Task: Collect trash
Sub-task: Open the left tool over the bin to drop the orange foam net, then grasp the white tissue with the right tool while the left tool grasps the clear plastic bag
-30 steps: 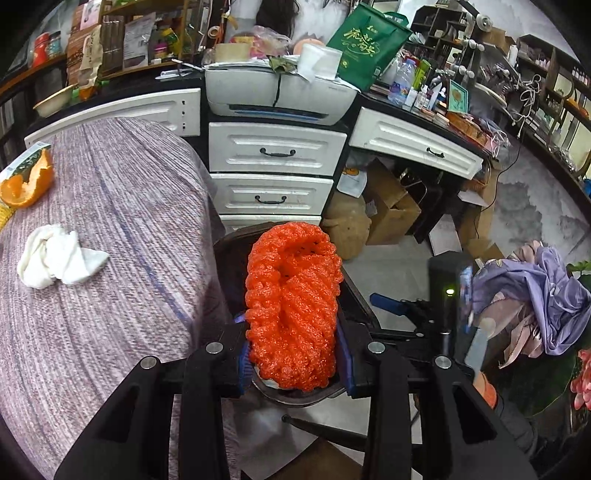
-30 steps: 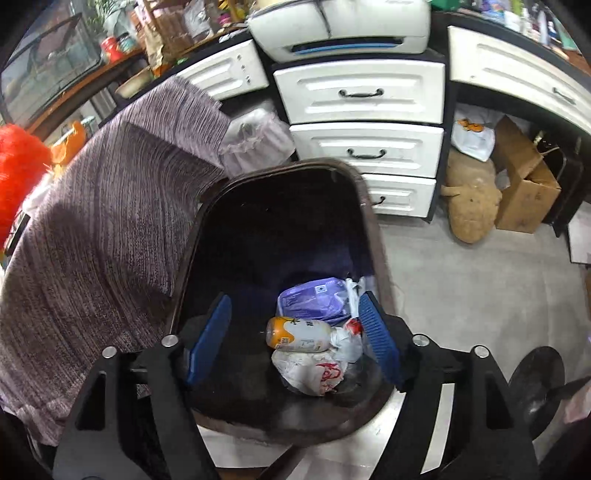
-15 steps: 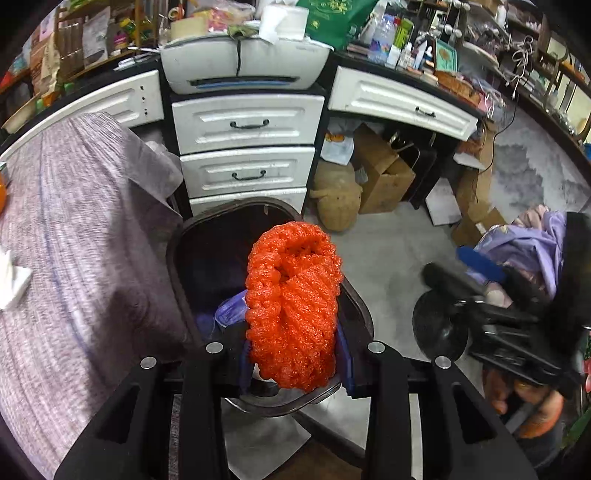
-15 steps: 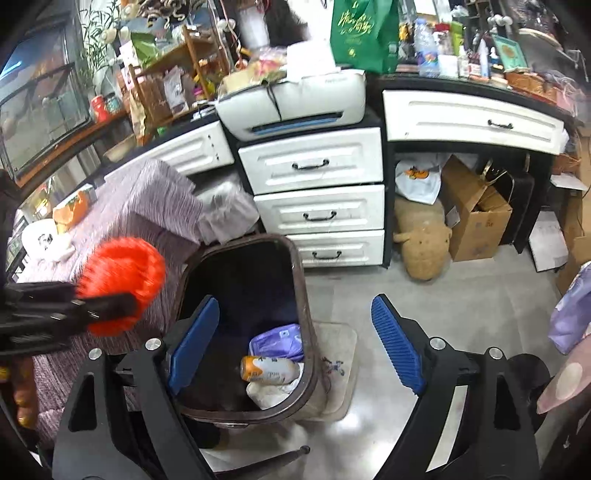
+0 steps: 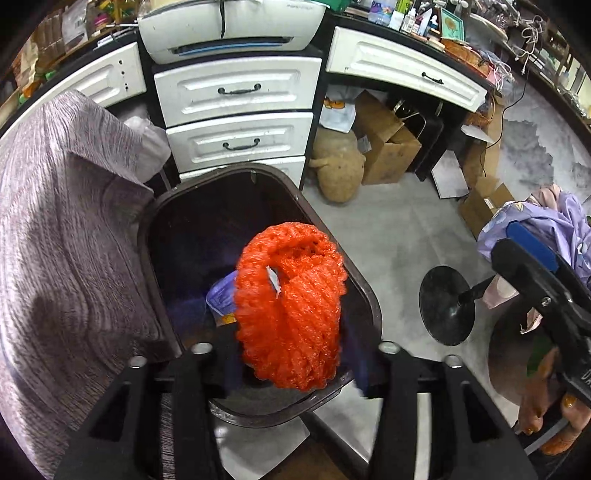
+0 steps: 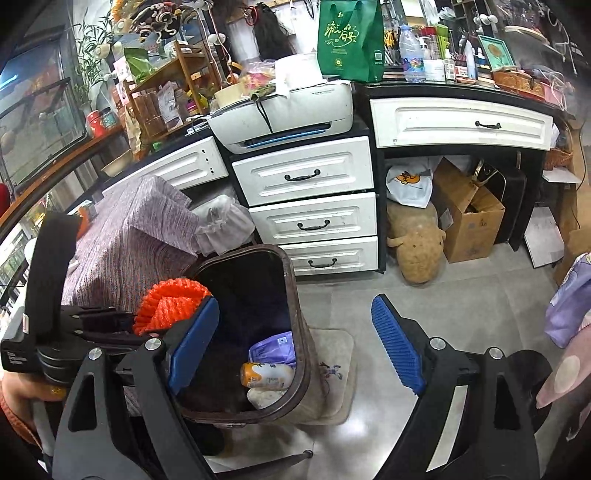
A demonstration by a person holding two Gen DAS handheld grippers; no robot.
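An orange foam fruit net (image 5: 290, 310) hangs over the open dark brown trash bin (image 5: 369, 295). My left gripper (image 5: 291, 365) has its jaws spread wider than the net, and its blurred pads no longer press it. The net also shows in the right wrist view (image 6: 166, 308) beside the bin (image 6: 301, 354). Inside the bin lie a purple packet (image 6: 273, 349), a small bottle (image 6: 266, 374) and a white wrapper (image 6: 264, 397). My right gripper (image 6: 295, 350) is open and empty, to the right of the bin above the floor.
A table with a purple-grey cloth (image 5: 55, 240) stands left of the bin. White drawers (image 5: 236, 110) and a printer (image 5: 229, 26) are behind it. Cardboard boxes (image 5: 388, 147), a plush toy (image 5: 338, 173) and a black stool base (image 5: 447, 306) are on the floor at right.
My left gripper moved over the bin and its jaws opened, freeing the net. My right gripper pulled back and up, away from the bin.
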